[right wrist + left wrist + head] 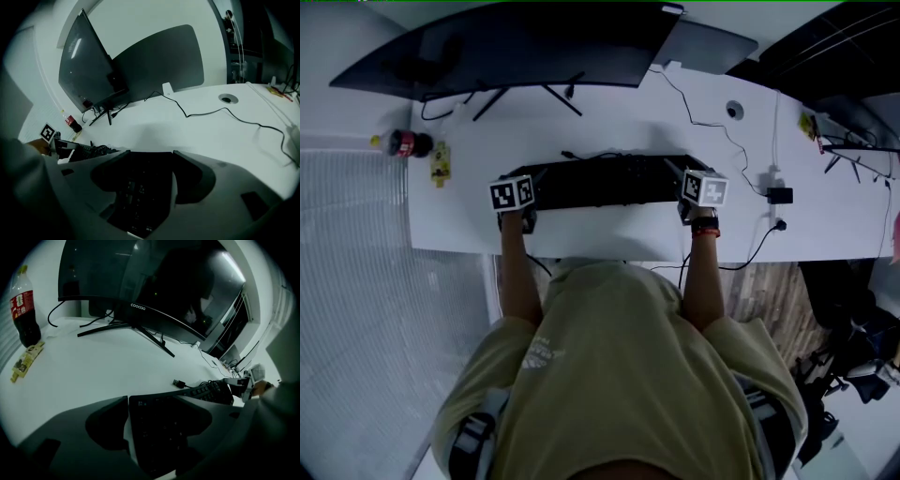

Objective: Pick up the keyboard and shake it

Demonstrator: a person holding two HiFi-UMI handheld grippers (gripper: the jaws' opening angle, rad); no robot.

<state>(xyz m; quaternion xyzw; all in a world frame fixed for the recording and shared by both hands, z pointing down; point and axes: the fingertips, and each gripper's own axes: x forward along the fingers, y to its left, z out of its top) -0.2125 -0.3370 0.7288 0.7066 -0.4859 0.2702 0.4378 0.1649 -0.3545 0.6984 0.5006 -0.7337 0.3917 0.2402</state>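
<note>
A black keyboard lies on the white desk in front of the monitor. My left gripper is at its left end and my right gripper at its right end, both pointing down at it. In the left gripper view, the keyboard's end sits between the jaws of the left gripper, and a pale strip shows beside the left jaw. In the right gripper view, the keyboard fills the space between the widely spread jaws of the right gripper, with a thin light gap at the right jaw.
A curved monitor on a spidery stand fills the back of the desk. A cola bottle and a yellow packet sit at the left end. Cables, a grommet and a black adapter lie to the right.
</note>
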